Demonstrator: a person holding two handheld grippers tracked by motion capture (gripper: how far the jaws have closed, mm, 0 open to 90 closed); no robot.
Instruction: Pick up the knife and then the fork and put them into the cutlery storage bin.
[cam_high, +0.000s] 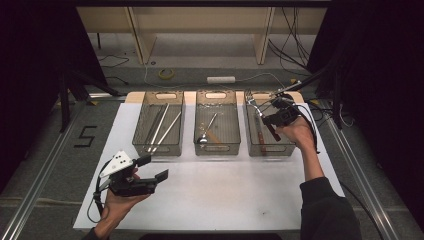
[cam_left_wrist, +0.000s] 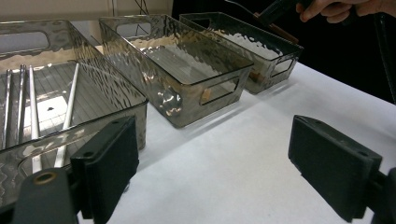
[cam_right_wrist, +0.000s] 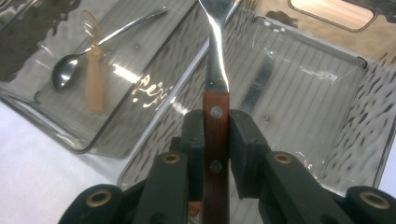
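**Wooden-handled fork clamped over the right-hand bin**

Wooden-handled steel fork (cam_right_wrist: 216, 126) sits pinched by its brown riveted handle between the pads of the right gripper (cam_right_wrist: 216, 140), its metal neck rising away from the jaws above the right-hand clear ribbed plastic bin (cam_right_wrist: 327, 88). In the high view the right gripper (cam_high: 276, 116) hangs over that same bin (cam_high: 286, 148), at the table's far right.

A dark-handled piece of cutlery (cam_high: 260, 136) lies lengthwise on that bin's floor; what kind it is cannot be told. The bin's near wall stands just beneath the held fork.

Next over, the middle clear plastic bin (cam_high: 217, 148) holds a steel spoon (cam_right_wrist: 65, 72) and a small tan wooden utensil (cam_right_wrist: 93, 81), lying side by side and touching.

Furthest left, a third clear plastic bin (cam_high: 158, 149) carries several long silver metal rods (cam_left_wrist: 32, 107), laid roughly parallel.

The left gripper (cam_high: 150, 167) rests low over the bare white tabletop (cam_high: 225, 195) in front of the bins, jaws spread wide with nothing between them.

A black figure "5" (cam_high: 86, 136) is marked on the grey floor to the table's left.
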